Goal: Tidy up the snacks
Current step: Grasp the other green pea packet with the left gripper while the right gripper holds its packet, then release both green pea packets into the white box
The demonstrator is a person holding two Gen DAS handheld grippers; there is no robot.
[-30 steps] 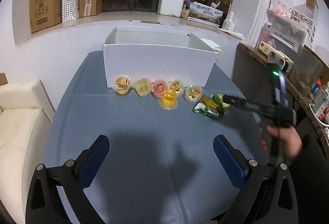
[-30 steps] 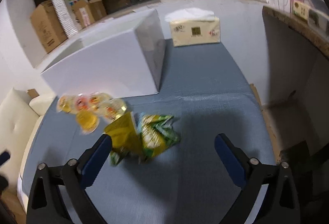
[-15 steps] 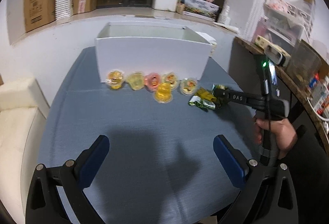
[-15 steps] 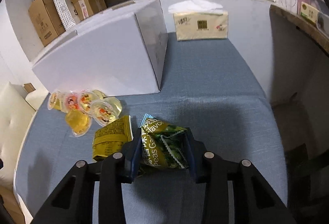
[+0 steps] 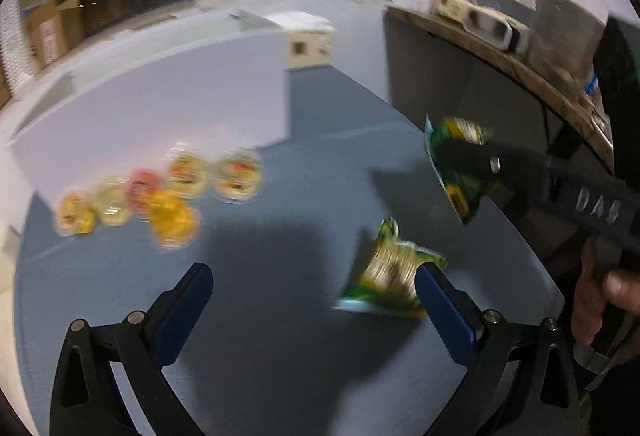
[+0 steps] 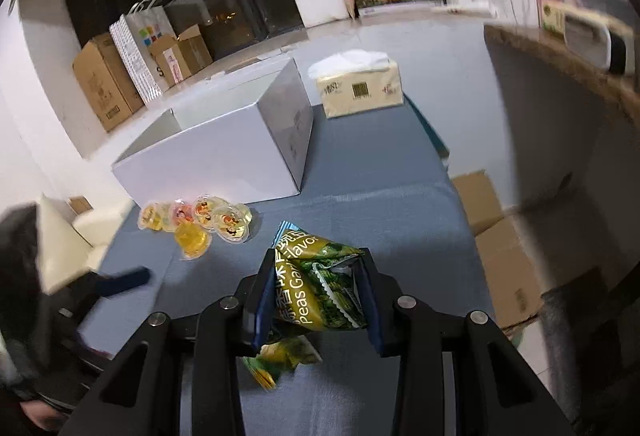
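Your right gripper (image 6: pixel 318 294) pinches the pea packet (image 6: pixel 320 288) by crinkly film; it may slip free. Your left gripper (image 5: pixel 312 300), jaws wide, crowds the second packet (image 5: pixel 386 276) at lower right.

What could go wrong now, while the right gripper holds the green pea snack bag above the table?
1. The right gripper pinches the green pea bag by soft, crumpled foil, so it may slip out before reaching the white box.
2. The open left gripper sits close to the second snack bag; its right finger might push it away instead of grasping it.
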